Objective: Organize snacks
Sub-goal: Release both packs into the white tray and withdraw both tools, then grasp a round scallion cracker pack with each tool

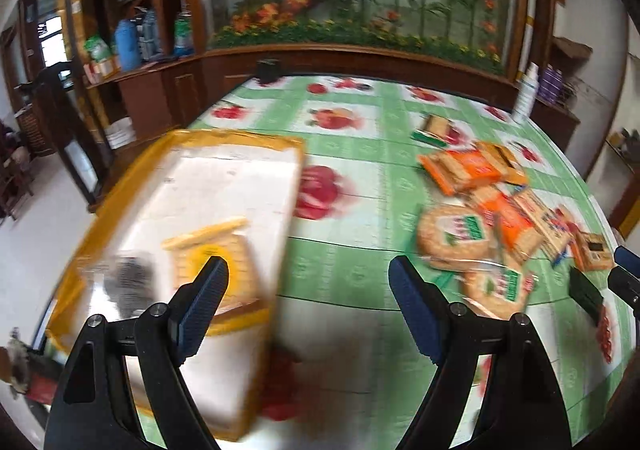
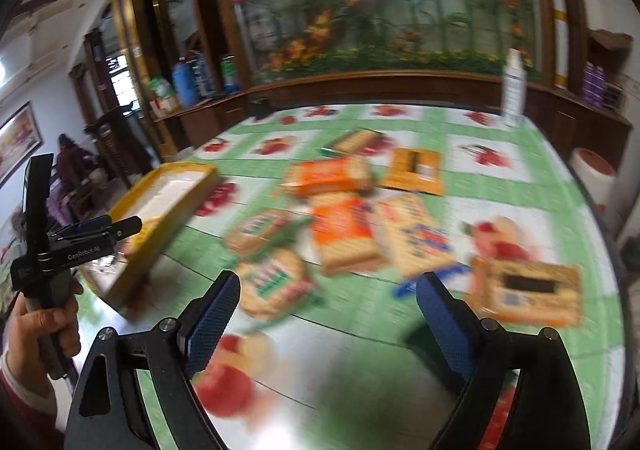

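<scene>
The yellow-rimmed tray (image 1: pixel 224 170) is sitting at the left of the left wrist view, on the left part of the desk (image 1: pixel 360 130), and it looks like the collecting place. One square yellow cracker pack (image 1: pixel 216 270) is already lying inside it, with something dark and blurred beside that at the lower left. The rest of the snacks are lying loose in a pile (image 1: pixel 500 210) at the right of that view, well apart from the tray, so most of the sorting is probably still waiting.

The left tongs (image 1: pixel 308 274) are standing spread with nothing between them, one finger hanging over the tray and the other over bare cloth. The right tongs (image 2: pixel 328 290) are also spread and empty, hanging over the near edge of the pile in the lower middle of the right wrist view, likely lining up on a round cracker pack (image 2: pixel 276 282) just ahead.

At the left edge of that view a hand (image 2: pixel 40 330) is gripping the handle of the other tool, whose side is reading "GenRobot.AI". The writing on the orange packs (image 2: pixel 340 226) and the red-and-blue-printed pack (image 2: pixel 416 238) is smeared by blur and cannot be read. The round packs are showing green labels, likewise unreadable.
</scene>
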A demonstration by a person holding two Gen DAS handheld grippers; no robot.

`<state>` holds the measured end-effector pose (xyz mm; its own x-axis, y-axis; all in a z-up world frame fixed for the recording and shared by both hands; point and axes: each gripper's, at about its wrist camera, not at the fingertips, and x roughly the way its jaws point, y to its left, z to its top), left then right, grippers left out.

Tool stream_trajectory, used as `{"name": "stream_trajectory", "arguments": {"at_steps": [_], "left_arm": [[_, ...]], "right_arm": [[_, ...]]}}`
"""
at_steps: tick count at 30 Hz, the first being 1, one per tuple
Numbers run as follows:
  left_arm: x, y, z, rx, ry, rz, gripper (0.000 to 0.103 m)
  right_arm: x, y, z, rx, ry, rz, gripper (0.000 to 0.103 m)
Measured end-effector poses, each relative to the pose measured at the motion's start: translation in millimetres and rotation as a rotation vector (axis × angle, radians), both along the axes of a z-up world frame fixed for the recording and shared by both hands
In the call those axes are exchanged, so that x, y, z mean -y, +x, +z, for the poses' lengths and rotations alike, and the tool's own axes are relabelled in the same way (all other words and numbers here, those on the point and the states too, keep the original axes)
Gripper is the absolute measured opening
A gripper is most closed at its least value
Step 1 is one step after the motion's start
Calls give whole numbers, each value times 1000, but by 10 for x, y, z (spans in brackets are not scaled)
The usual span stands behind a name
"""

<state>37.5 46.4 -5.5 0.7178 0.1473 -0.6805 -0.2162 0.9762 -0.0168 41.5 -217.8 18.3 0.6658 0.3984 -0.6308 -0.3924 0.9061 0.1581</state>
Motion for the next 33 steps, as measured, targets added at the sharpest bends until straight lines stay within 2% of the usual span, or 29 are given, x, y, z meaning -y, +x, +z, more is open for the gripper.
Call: {"name": "stream_trajectory", "arguments": {"at_steps": [5, 8, 13, 17, 21, 24, 28, 33], "left_arm": [[454, 134, -82, -31, -46, -122, 83], [711, 183, -118, -49, -37, -166, 83], [993, 178, -142, -55, -4, -204, 83], [1046, 191, -140, -59, 15, -208, 83], [998, 271, -143, -63, 21, -194, 83], [962, 311, -157, -65, 23, -190, 83], [815, 375, -151, -65, 20, -172, 83], [400, 535, -102, -79, -18, -114, 83]], "right_arm": [[414, -32, -107, -28, -9, -71, 91], [569, -43, -160, -44, -7, -94, 91], [715, -67, -238, -60, -29, -117, 92], [785, -86, -265, -62, -14, -118, 92], [700, -66, -250, -58, -13, -89, 92], [545, -31, -243, -61, -7, -40, 97], [175, 9, -242, -56, -28, 80, 98], [-382, 102, -264, -60, -77, 244, 98]]}}
